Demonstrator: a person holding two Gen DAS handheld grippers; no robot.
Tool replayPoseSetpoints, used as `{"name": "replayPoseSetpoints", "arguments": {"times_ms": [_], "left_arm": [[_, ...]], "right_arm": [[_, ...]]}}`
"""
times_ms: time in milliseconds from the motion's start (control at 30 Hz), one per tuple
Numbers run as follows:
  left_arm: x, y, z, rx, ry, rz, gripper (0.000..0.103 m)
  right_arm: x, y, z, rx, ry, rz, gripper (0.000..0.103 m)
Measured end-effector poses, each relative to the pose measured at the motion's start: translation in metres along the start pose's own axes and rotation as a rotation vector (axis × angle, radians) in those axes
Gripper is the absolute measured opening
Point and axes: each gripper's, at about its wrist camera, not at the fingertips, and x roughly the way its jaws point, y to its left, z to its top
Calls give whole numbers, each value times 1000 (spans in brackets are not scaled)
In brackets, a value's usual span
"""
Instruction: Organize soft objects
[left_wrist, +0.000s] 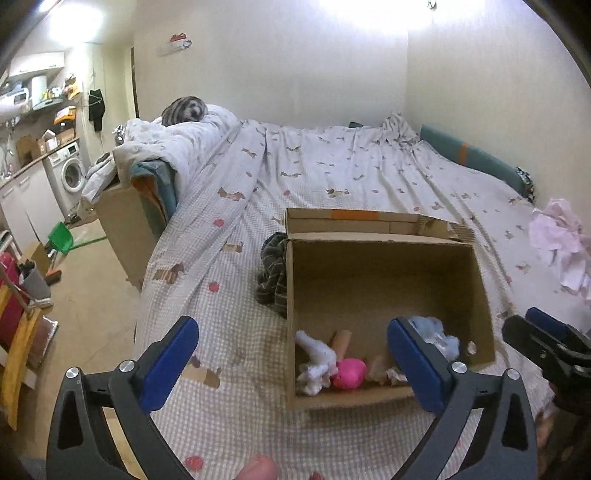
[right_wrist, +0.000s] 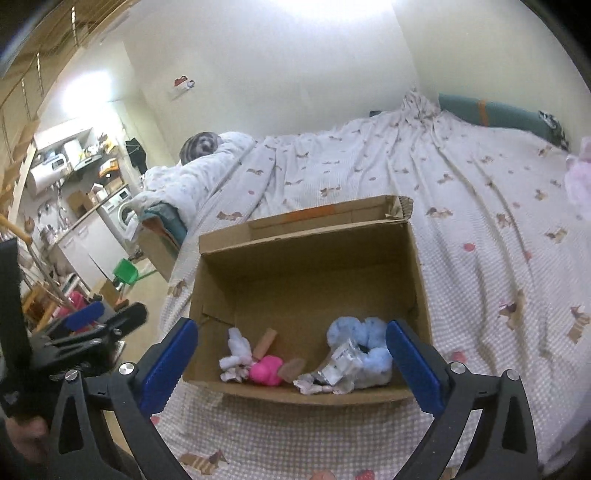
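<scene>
An open cardboard box lies on the bed. Inside near its front wall are a white plush, a pink toy and a light blue fluffy item with a tag. A dark striped garment lies against the box's left side. A pink-white cloth pile lies at the right. My left gripper is open and empty before the box. My right gripper is open and empty over the box's front edge; it also shows in the left wrist view.
The bed has a checked sheet with dog prints, a bunched duvet and a teal bolster by the wall. A second cardboard box stands beside the bed. The floor at left has a green dustpan, a washing machine and clutter.
</scene>
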Motion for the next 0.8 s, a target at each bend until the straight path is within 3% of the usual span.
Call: {"name": "replayPoseSetpoints", "arguments": {"times_ms": [167, 467, 533, 667, 800], "left_arm": [[-19, 13, -15, -59, 50, -33, 102], [-38, 8, -40, -16, 34, 7, 102], [-36, 3, -46, -12, 53, 14, 102], [-24, 0, -51, -24, 120, -50, 102], [-22, -1, -51, -26, 117, -33, 102]], "right_arm": [[-14, 0, -15, 23, 3, -25, 103], [-18, 10, -41, -54, 56, -93, 103], [-14, 7, -46, -37, 79, -104, 103], [-12, 6, -48, -25, 81, -129, 103], [-9, 6, -48, -23, 84, -140, 103]]}}
